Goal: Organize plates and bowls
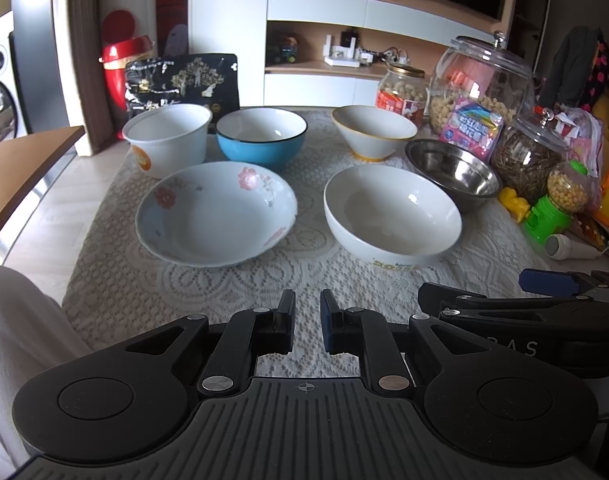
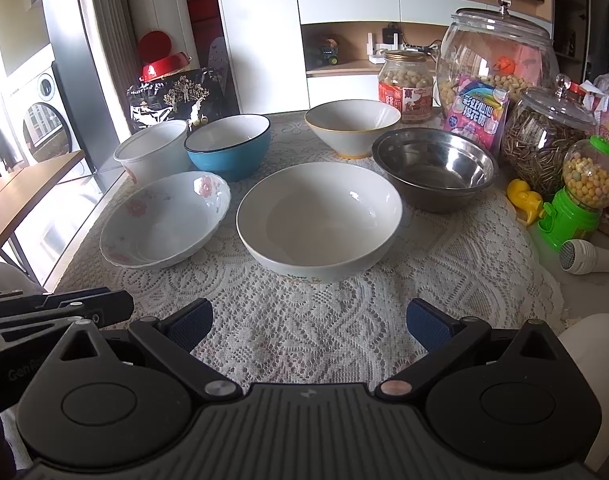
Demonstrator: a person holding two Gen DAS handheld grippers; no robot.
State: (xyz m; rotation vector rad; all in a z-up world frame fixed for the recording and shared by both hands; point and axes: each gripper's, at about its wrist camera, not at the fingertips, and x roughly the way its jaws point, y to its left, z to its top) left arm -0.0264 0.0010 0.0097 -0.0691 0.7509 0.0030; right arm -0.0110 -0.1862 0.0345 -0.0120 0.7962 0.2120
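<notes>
Several empty bowls stand apart on a lace tablecloth (image 1: 224, 300). Front row: a floral bowl (image 1: 215, 213) (image 2: 164, 220) and a plain white bowl (image 1: 392, 216) (image 2: 319, 220). Behind: a tall white cup-bowl (image 1: 168, 140) (image 2: 152, 152), a blue bowl (image 1: 261, 138) (image 2: 228, 146), a yellow-rimmed cone bowl (image 1: 374, 130) (image 2: 352, 126) and a steel bowl (image 1: 452, 172) (image 2: 434, 168). My left gripper (image 1: 307, 320) sits low before the front bowls, jaws nearly together, holding nothing. My right gripper (image 2: 310, 326) is wide open and empty, in front of the white bowl.
Glass jars (image 2: 500, 60) (image 2: 544, 140), a snack jar (image 2: 406, 86), a pink packet (image 2: 478, 112), a green candy dispenser (image 2: 576, 208) and a toy microphone (image 2: 592, 260) crowd the right side. A black box (image 1: 184, 80) stands at the back left. A wooden table (image 1: 20, 172) is left.
</notes>
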